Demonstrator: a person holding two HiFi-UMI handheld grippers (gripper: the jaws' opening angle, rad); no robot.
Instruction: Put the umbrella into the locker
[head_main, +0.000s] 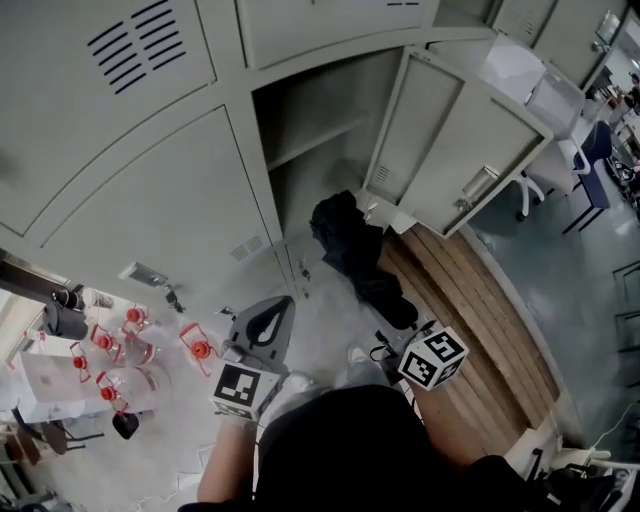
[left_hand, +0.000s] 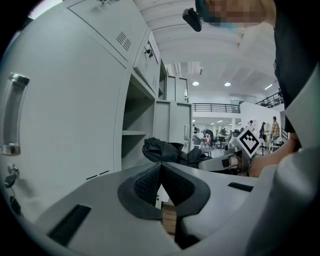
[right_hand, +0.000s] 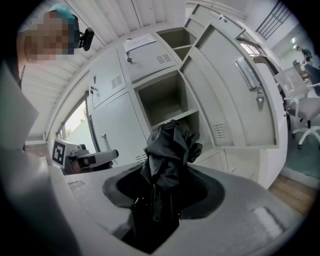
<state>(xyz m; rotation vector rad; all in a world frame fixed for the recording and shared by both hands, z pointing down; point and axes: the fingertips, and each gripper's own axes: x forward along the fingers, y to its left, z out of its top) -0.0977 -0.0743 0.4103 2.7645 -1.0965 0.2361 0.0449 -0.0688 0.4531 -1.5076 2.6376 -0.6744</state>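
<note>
A black folded umbrella (head_main: 352, 250) sticks out of my right gripper (head_main: 393, 320), which is shut on its lower end. In the right gripper view the umbrella (right_hand: 169, 150) rises from between the jaws and points at the open locker compartment (right_hand: 169, 97), whose door (right_hand: 235, 95) swings out to the right. The head view shows the umbrella's crumpled tip just in front of the open locker (head_main: 315, 150). My left gripper (head_main: 279, 304) hangs to the left, beside the closed lower locker door, its jaws shut with nothing in them. From the left gripper view the umbrella (left_hand: 165, 150) lies ahead.
Several red-capped clear bottles (head_main: 122, 362) stand at the lower left. The open locker door (head_main: 455, 150) juts out on the right above a wooden floor strip (head_main: 485, 320). An office chair (head_main: 575, 165) stands farther right. People stand far off in the hall (left_hand: 274, 129).
</note>
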